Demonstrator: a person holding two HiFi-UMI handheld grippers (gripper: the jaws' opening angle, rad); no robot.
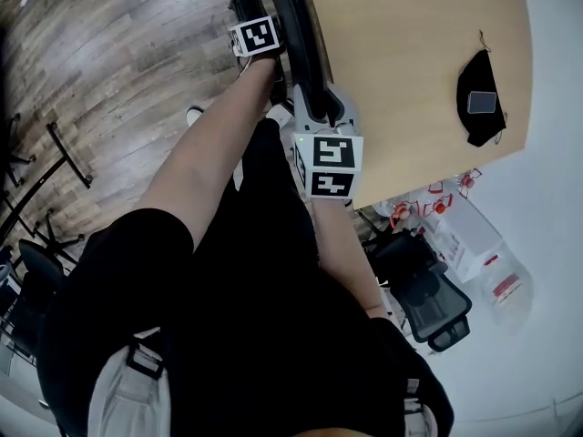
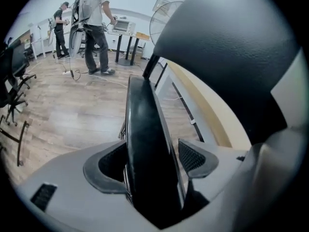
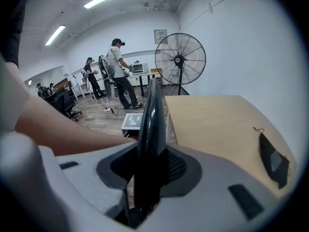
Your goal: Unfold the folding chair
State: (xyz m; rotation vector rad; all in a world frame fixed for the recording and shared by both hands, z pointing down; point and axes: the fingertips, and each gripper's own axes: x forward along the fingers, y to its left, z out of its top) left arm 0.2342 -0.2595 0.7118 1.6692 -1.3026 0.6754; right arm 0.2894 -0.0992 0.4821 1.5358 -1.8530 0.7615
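The folded black chair (image 1: 301,53) stands upright against the wooden table's edge. My left gripper (image 1: 248,12) is at its far end. In the left gripper view its jaws (image 2: 152,161) stand wide around the chair's thin black panel (image 2: 145,144); a gap shows beside the right pad (image 2: 195,158). A padded black part of the chair (image 2: 231,57) looms at the upper right. My right gripper (image 1: 308,85) sits nearer me, and its jaws (image 3: 149,166) are shut tight on the chair's edge (image 3: 152,120). The left gripper's marker cube (image 3: 133,121) shows just beyond.
The light wooden table (image 1: 410,62) with a black pouch (image 1: 480,98) lies right of the chair. An office chair (image 1: 428,289) and clear boxes (image 1: 465,235) stand by the wall. A floor fan (image 3: 180,59) and two people (image 2: 99,28) are farther off on the wooden floor.
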